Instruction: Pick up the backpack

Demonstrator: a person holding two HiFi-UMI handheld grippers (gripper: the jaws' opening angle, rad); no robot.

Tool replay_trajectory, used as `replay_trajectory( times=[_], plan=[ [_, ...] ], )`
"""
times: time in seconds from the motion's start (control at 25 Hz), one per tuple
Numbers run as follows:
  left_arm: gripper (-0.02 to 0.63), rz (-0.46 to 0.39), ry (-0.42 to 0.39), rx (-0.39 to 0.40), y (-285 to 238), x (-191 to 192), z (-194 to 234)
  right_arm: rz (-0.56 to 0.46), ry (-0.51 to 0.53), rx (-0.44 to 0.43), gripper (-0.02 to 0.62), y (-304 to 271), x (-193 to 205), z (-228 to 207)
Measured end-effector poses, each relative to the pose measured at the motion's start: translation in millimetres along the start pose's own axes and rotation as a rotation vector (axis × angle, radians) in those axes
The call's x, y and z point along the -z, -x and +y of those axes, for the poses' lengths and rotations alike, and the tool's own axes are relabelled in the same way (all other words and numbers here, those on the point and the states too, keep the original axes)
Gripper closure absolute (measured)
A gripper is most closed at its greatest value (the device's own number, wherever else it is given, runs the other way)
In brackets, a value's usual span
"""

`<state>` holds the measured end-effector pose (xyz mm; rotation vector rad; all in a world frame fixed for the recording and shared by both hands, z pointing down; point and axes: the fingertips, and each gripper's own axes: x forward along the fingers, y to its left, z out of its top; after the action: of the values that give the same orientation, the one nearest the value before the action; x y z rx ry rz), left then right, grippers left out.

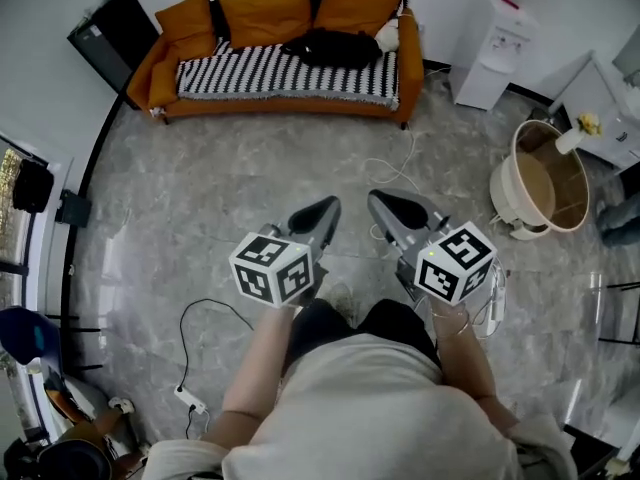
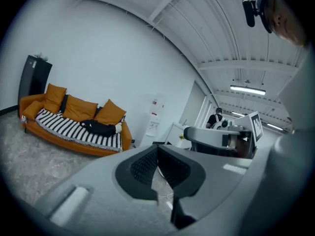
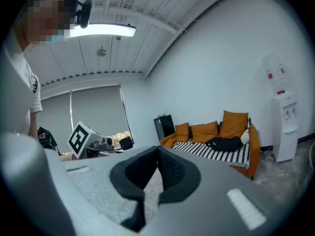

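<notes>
**A:** Where is the backpack?

**B:** The backpack lies on the far sofa, toward its right end. It rests on the striped throw, just in front of the orange cushions. It is well apart from both tongs, with bare floor between.

**A:** And the tongs?

**B:** The left tongs and the right tongs are side by side, near the person, pointing toward the sofa. Both are pinched together with nothing in them.

**A:** How do you think it will handle?

**B:** It is black and slumped low and long across the seat, so I'd judge it soft and limp, probably not packed full. I expect it to sag and fold when lifted rather than hold its shape. The cloth should give the pads fair purchase, and I see nothing fragile about it.

**A:** Where should it be taken hold of?

**B:** A top loop or shoulder strap would be best, but it is too small from here to pick those out. Failing that, each of the tongs could pinch a ridge of fabric at one end. Both tongs would have to open first.
</notes>
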<state>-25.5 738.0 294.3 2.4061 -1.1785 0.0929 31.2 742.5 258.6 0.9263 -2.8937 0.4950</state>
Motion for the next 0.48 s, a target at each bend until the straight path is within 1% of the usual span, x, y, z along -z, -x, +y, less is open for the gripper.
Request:
replay_trajectory(
  times=[0.08, 0.16, 0.24, 0.32, 0.48],
  plan=[
    [0.598, 0.001, 0.008, 0.008, -11.4, -5.5, 14.0, -0.012, 0.001, 0.000, 0.592, -9.4, -4.5, -8.2],
    [0.598, -0.012, 0.025, 0.015, -21.6, -11.1, 25.7, -0.049, 0.003, 0.005, 0.592, -14.8, -13.8, -18.0],
    [0.598, -0.031, 0.034, 0.023, -31.4, -18.4, 37.1, -0.079, -0.007, 0.037, 0.592, -20.7, -23.4, -33.8],
    [0.598, -0.042, 0.038, 0.028, -43.3, -26.8, 49.5, -0.080, -0.012, 0.053, 0.592, -30.4, -30.0, -50.1],
    [0.598, -0.032, 0.029, 0.029, -74.3, -44.6, 73.4, -0.070, -0.008, 0.029, 0.592, -62.9, -40.1, -82.5]
  ],
)
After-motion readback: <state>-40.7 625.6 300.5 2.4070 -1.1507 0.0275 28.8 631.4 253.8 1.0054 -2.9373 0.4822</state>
